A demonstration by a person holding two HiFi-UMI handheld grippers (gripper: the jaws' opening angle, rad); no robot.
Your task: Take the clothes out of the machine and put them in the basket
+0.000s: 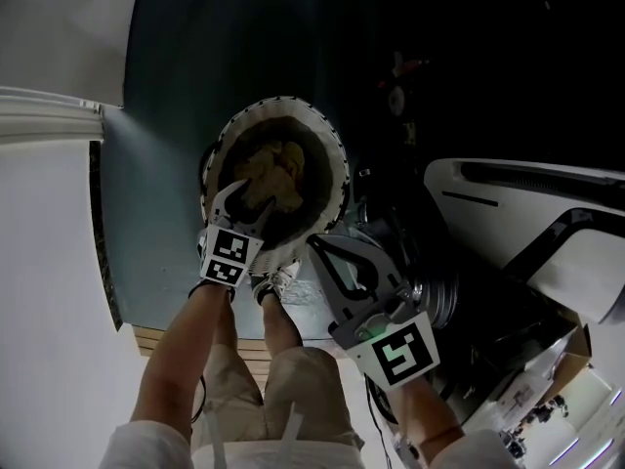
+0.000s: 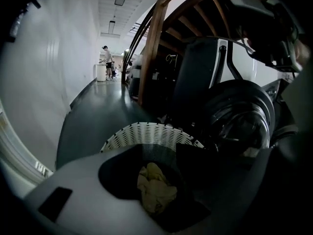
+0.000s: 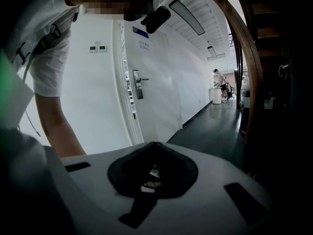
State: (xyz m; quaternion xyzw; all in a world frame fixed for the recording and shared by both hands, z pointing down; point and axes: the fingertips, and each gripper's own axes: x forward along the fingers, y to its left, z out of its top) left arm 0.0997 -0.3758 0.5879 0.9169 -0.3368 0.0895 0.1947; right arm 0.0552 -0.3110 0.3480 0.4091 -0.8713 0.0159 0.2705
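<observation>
A round white basket [image 1: 337, 164] stands on the dark floor and holds a crumpled yellowish garment [image 1: 276, 172]. My left gripper [image 1: 244, 205] hangs over the basket's near rim, its jaws apart and nothing between them. In the left gripper view the garment [image 2: 156, 189] lies down in the basket [image 2: 146, 131], showing through the gap of the left gripper [image 2: 156, 153]. My right gripper [image 1: 314, 242] is held to the right of the basket, in front of the machine's drum opening [image 1: 441, 296]; its jaws meet at the tips and hold nothing. The right gripper view shows the right gripper [image 3: 154, 144] shut the same way.
The white washing machine [image 1: 527, 198] fills the right side, its round door [image 2: 244, 114] close to the basket. A white wall and door [image 3: 142, 97] stand at the left. The person's legs and shoes [image 1: 276, 283] are just behind the basket. A wooden stair frame [image 2: 151, 48] rises beyond it.
</observation>
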